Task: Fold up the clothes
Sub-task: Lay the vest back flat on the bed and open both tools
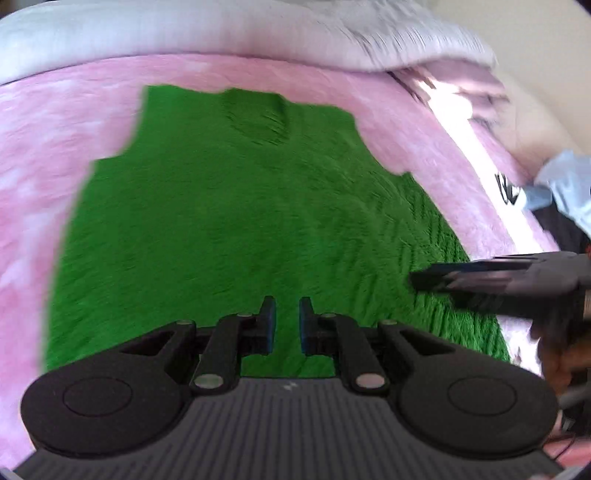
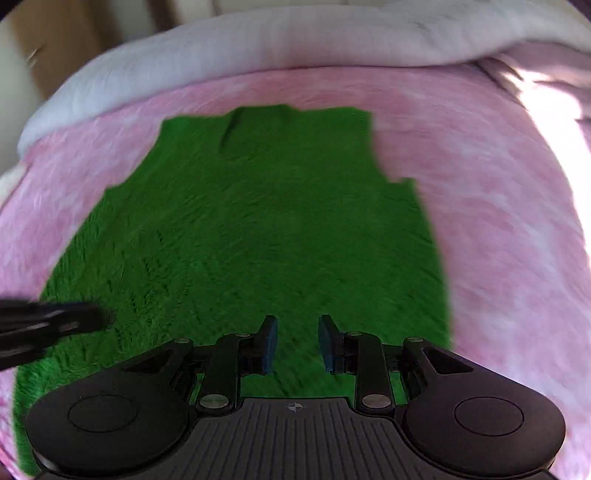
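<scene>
A green knitted sleeveless garment (image 1: pixel 240 221) lies spread flat on a pink blanket (image 1: pixel 37 184), its neckline at the far end. My left gripper (image 1: pixel 287 314) hovers over the garment's near part, its blue pads a narrow gap apart with only green fabric showing behind them. From the right, my right gripper (image 1: pixel 419 280) reaches in over the garment's right edge, blurred. In the right wrist view the garment (image 2: pixel 277 229) fills the middle, and my right gripper (image 2: pixel 297 332) stands open above its near part with nothing held. The left gripper (image 2: pixel 99 321) shows at the left edge.
A white duvet (image 1: pixel 184 33) is bunched along the far side of the blanket (image 2: pixel 498 221). A light blue cloth (image 1: pixel 565 184) and dark items lie off the bed's right side. A brown board (image 2: pixel 62 44) stands at the far left. A hand (image 1: pixel 561 354) holds the right gripper.
</scene>
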A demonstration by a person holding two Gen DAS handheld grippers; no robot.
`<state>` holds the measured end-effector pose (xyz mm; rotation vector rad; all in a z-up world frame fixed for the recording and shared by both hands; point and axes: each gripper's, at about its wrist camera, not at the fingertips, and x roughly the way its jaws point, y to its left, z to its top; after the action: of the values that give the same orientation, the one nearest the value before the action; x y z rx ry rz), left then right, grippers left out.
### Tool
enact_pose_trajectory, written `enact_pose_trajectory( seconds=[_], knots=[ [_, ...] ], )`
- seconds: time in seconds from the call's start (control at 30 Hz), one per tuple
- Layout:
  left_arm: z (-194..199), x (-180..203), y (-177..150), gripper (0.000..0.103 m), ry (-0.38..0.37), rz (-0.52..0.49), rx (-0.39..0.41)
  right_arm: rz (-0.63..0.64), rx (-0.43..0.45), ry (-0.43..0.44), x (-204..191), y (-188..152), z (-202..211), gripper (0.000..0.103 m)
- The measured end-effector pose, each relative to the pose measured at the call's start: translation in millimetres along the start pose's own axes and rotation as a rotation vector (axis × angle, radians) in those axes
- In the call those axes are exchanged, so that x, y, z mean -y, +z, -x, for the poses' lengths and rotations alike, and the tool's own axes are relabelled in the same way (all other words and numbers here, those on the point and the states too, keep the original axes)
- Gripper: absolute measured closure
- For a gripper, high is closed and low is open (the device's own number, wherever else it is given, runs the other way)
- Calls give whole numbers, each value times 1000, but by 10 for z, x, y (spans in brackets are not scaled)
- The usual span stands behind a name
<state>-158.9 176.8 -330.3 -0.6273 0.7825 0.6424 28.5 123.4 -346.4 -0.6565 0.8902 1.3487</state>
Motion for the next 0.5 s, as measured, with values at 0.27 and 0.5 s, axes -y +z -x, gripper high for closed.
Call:
enact_pose_trajectory(
  seconds=[0.27,0.5],
  knots=[
    [281,298,-906,93,55,-99,-81,207,-90,7,-16,-1007,377,76],
    [936,261,-1154,96,176,-25,-128,240,-177,-4,52,-1168,844,75]
  ],
)
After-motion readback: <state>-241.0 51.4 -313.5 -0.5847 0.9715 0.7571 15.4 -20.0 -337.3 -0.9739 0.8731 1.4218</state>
